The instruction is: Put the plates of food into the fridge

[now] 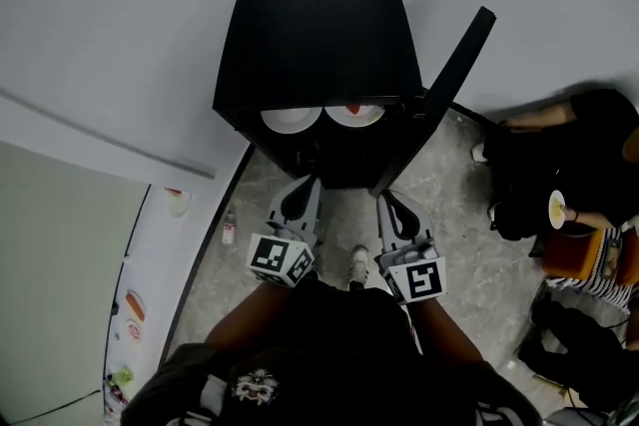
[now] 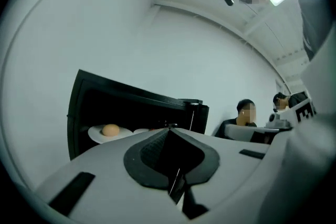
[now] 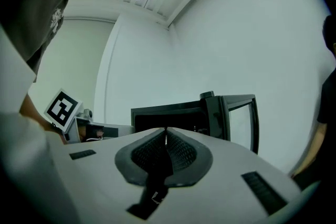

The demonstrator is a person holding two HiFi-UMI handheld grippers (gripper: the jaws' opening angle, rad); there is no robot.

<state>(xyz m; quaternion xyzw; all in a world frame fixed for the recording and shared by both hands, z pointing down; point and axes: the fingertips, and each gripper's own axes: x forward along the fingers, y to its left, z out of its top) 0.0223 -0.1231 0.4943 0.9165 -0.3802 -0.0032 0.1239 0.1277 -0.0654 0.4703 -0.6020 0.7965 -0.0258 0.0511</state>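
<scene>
Left plate (image 1: 292, 119) and right plate (image 1: 354, 115) of food sit side by side inside the black mini fridge (image 1: 315, 35), its door (image 1: 451, 80) open. Left gripper (image 1: 308, 183) and right gripper (image 1: 385, 197) hover before it, jaws closed and empty, likely free to shut the door

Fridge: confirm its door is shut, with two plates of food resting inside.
Not shut: the head view shows the fridge with its door swung open. Two plates of food do rest inside, the left plate and the right plate.
</scene>
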